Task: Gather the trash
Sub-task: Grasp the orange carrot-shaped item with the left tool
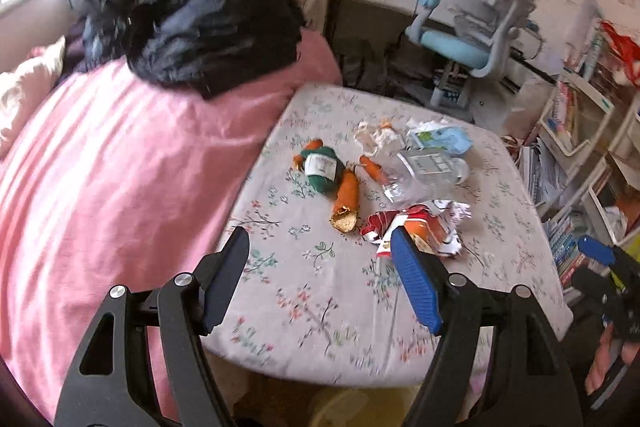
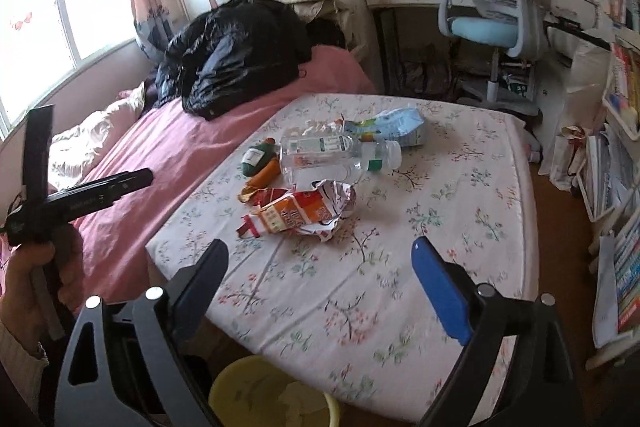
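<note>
Left of frame, a pink bed point(image 2: 168, 147) meets the floral worktop point(image 2: 400, 267) edge; trash pile point(image 2: 312, 187) at upper centre – bare cloth around it. Left gripper point(image 1: 320, 291) and right gripper point(image 2: 320, 291) hover with jaws wide, empty; yellow bin point(image 2: 272, 395) at bottom edge

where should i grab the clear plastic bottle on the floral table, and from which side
Grip the clear plastic bottle across its labelled body, coming down from above. It lies on its side, cap end toward the chair side, so the round body offers two opposite walls. The crumpled carton crowds its near side.
</note>
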`<state>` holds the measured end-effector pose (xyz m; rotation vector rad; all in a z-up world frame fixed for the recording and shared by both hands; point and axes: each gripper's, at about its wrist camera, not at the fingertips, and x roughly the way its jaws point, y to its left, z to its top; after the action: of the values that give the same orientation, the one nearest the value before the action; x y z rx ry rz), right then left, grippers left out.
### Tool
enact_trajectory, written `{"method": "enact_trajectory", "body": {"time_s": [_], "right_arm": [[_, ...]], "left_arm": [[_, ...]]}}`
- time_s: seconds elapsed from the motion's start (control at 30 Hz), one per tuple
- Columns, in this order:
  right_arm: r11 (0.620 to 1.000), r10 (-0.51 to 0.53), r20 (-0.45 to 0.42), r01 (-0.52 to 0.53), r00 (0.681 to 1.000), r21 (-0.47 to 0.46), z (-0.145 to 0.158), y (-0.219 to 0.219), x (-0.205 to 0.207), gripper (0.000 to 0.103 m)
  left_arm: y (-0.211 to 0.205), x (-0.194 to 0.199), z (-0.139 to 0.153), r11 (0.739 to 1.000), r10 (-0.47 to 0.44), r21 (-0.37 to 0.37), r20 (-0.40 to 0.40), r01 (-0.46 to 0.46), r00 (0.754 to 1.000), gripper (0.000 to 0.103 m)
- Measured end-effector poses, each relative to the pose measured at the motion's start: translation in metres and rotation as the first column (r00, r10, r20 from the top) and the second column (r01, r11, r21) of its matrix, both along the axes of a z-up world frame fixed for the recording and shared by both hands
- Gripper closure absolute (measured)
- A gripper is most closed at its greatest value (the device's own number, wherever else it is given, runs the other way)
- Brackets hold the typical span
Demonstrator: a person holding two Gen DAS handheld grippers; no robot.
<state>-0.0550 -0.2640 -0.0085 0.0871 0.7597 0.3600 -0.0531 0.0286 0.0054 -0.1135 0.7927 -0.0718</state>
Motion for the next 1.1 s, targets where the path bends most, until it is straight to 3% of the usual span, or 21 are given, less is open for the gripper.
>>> {"method": "enact_trajectory", "body": {"time_s": [0.17,0.37,0.67,0.83,0.9,0.93,1.0,1.07,1.1], "right_arm": [[1.0,0.01,-0.119,-0.011,0.993,-0.008,-0.033,0.006,0.041,0.014],[0.997,0.018,-0.133,-0.027,0.991,-0.068,-0.049,0.015,0.084,0.014],[0.997,0.039,-0.18,-0.049,0.983,-0.055,-0.071,0.02,0.124,0.021],[0.997,0.059,-0.194,-0.066,0.979,-0.029,-0.073,0.023,0.133,0.024],[0.997,0.069,-0.212,-0.073,0.975,-0.013,-0.076,0.024,0.136,0.029],[0.997,0.076,-0.224,-0.079,0.972,-0.005,-0.078,0.025,0.138,0.04],[0.996,0.092,-0.251,-0.09,0.964,0.022,-0.081,0.026,0.138,0.059],[0.995,0.102,-0.257,-0.097,0.961,0.03,-0.079,0.026,0.136,0.084],[0.995,0.103,-0.256,-0.098,0.961,0.032,-0.079,0.026,0.135,0.084]], "left_arm": [[-0.026,0.056,-0.038,0.998,-0.046,0.026,-0.097,0.049,0.994,0.033],[-0.044,0.109,-0.074,0.996,-0.062,0.049,-0.179,0.072,0.982,0.033],[-0.051,0.138,-0.106,0.994,-0.082,0.044,-0.255,0.097,0.963,0.033],[-0.053,0.149,-0.107,0.994,-0.101,0.024,-0.251,0.11,0.963,0.036],[-0.052,0.153,-0.107,0.995,-0.098,0.006,-0.247,0.103,0.964,0.038],[-0.052,0.154,-0.107,0.995,-0.097,0.006,-0.245,0.101,0.965,0.043],[-0.052,0.156,-0.107,0.995,-0.099,0.004,-0.242,0.103,0.965,0.056],[-0.051,0.155,-0.107,0.993,-0.116,-0.026,-0.244,0.113,0.963,0.078],[-0.049,0.155,-0.107,0.992,-0.123,-0.049,-0.249,0.114,0.961,0.081]]}}
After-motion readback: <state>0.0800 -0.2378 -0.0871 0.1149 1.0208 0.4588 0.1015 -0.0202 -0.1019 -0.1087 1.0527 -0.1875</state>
